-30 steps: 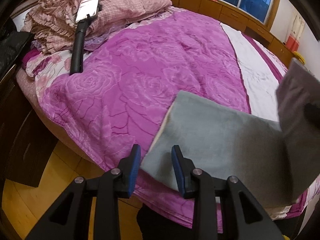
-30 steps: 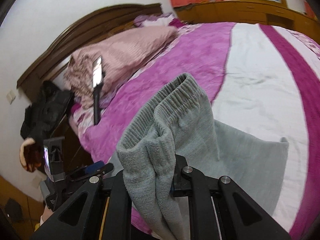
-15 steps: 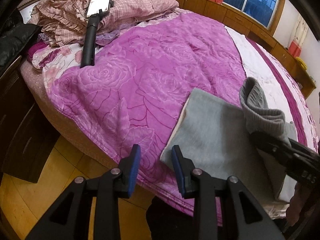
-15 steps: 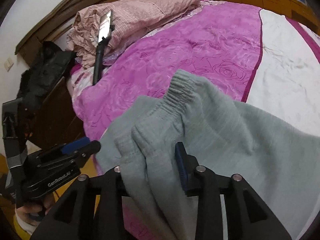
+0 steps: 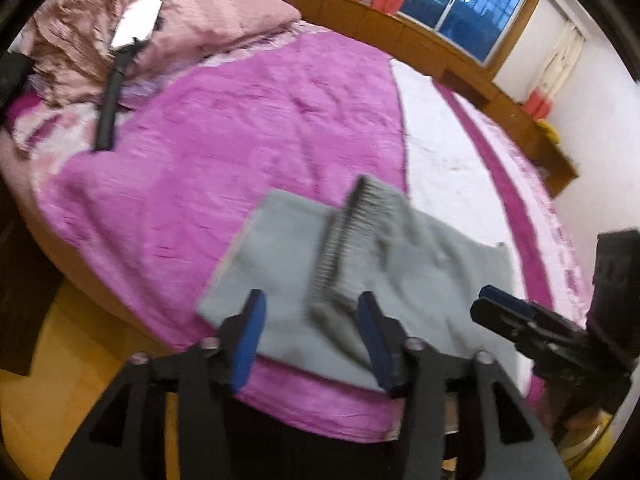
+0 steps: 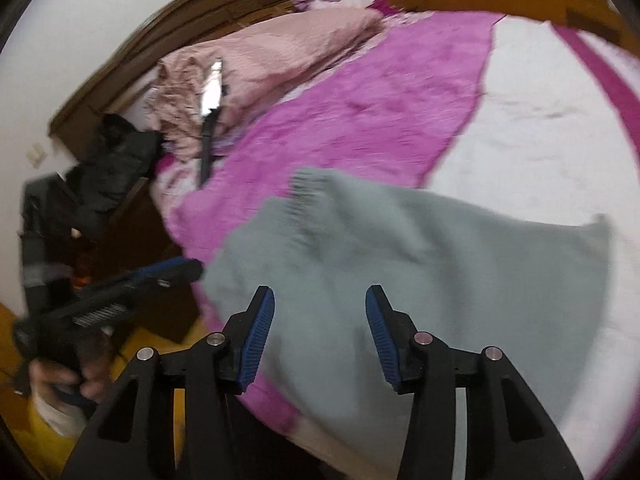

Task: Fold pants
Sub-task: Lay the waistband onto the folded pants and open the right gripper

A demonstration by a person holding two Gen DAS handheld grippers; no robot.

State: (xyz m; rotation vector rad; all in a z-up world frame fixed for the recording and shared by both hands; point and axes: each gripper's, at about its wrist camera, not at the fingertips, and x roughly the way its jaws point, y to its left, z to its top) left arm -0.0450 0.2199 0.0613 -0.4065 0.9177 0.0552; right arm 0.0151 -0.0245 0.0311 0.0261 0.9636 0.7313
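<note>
At the far left, a black stick with a phone clamped at its top lies against the pink pillows at the head of the bed, which carries everything in view. The purple blanket covers the bed's left part and the white sheet lies to its right.

The grey pants lie folded near the bed's front edge, partly on the purple blanket and partly on the white sheet. Their ribbed waistband rests on top of the folded cloth, a little rumpled.

The left gripper hangs over the front part of the pants; its jaws have just been opening and stand apart, with the waistband end showing between them but not pinched. Right of that, the right gripper sits above the pants too; its jaws have likewise just been opening and stand moderately wide, with grey cloth below them, none gripped. The pictures are blurred.
</note>
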